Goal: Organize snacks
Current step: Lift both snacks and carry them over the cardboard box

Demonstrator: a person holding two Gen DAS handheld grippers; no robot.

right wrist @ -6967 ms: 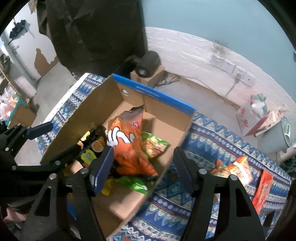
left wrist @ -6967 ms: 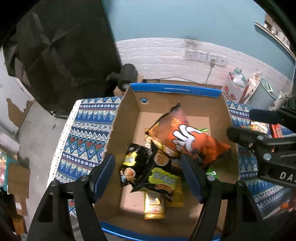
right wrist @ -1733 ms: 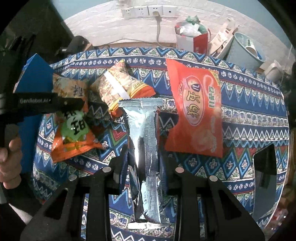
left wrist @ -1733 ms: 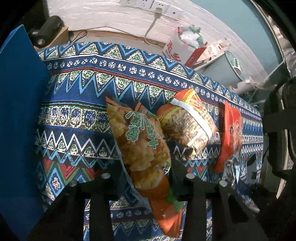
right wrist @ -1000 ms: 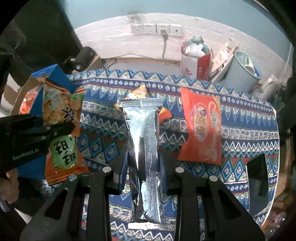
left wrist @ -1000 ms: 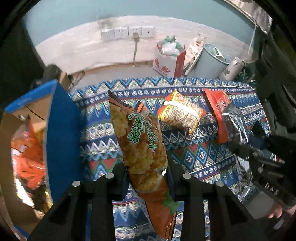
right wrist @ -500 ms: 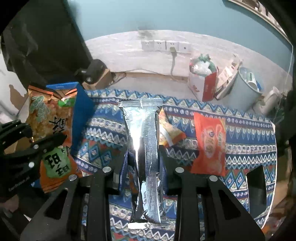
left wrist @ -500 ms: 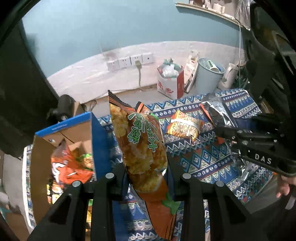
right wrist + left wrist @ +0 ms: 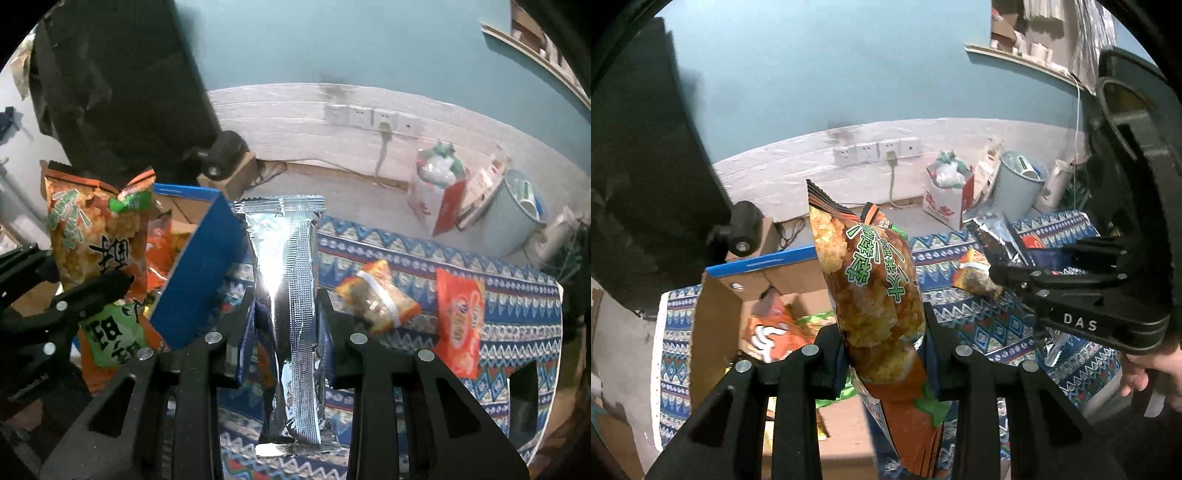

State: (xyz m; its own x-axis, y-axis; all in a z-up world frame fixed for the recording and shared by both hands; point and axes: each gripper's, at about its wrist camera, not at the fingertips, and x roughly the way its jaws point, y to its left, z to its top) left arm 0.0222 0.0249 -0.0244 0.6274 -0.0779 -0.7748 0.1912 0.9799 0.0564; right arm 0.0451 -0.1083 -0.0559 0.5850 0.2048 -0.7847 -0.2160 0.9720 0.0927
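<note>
**Two snack bags held above the table**

We see the cardboard box (image 9: 713, 325) on the patterned tablecloth (image 9: 517, 295). Our left gripper (image 9: 882, 350) clamps the orange chip bag (image 9: 875, 288) above it; our right gripper (image 9: 284, 332) pinches the silver packet (image 9: 291, 280) beside it.

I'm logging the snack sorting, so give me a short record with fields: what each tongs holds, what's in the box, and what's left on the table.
left tongs: shut on orange rice-cracker bag
right tongs: shut on silver foil packet
cardboard box: open, holds an orange snack bag and other packets
left on tablecloth: striped orange snack bag, red flat packet
both held packs: lifted clear of the table
</note>
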